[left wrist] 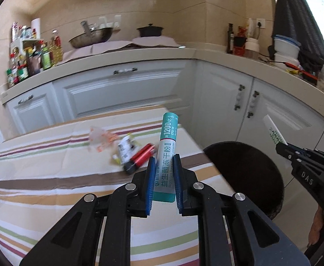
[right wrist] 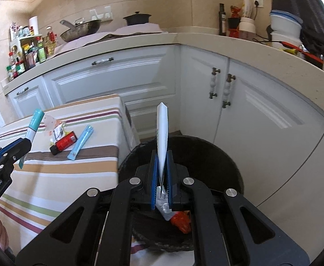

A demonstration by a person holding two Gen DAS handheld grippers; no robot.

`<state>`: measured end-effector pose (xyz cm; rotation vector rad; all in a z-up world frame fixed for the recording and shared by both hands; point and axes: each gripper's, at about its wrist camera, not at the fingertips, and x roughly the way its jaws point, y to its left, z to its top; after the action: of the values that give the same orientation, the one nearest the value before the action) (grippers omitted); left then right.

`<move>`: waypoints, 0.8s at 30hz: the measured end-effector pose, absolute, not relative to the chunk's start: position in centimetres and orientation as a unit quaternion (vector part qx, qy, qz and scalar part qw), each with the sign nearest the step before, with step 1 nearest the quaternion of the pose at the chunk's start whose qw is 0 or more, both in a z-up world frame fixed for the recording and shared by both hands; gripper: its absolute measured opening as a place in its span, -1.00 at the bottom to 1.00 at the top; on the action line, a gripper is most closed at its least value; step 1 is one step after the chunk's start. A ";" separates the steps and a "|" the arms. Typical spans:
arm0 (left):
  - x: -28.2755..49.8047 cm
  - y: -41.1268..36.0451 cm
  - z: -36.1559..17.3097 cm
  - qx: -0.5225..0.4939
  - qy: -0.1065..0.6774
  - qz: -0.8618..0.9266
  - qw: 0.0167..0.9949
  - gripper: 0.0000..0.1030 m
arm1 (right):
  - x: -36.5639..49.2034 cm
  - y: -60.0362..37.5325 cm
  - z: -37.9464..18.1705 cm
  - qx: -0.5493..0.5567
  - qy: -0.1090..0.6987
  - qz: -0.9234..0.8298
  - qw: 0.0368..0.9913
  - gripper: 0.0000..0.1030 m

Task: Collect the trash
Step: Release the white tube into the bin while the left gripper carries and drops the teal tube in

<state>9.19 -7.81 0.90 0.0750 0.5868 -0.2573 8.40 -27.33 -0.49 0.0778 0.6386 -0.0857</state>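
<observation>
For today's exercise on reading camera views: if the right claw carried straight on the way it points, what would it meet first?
Probably the dark bin: the right claw, shut on a white sachet, points down over its opening. Depth is unclear.

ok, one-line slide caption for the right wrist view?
Right gripper holds a flat white sachet over the dark bin, some trash already inside.

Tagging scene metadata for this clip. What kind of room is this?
Most likely a home kitchen: a wok and a lidded black pot sit on the counter, with sauce bottles clustered at its left end and white cabinets below. A striped table stands in front.
</observation>
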 end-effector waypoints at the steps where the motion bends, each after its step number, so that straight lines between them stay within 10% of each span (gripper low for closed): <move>1: 9.3 -8.2 0.9 0.037 0.288 -0.131 0.948 -0.67 | 8.4 -27.7 -0.5 0.040 0.312 -0.045 0.948 -0.86; 24: 12.7 -17.5 -1.7 0.071 0.307 -0.194 0.929 -0.60 | 10.9 -33.2 -3.4 0.070 0.326 -0.069 0.940 -0.82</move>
<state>12.73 -17.53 -1.69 0.1456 0.6288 -0.3985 10.88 -33.18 -3.40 0.1435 0.6657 -0.1399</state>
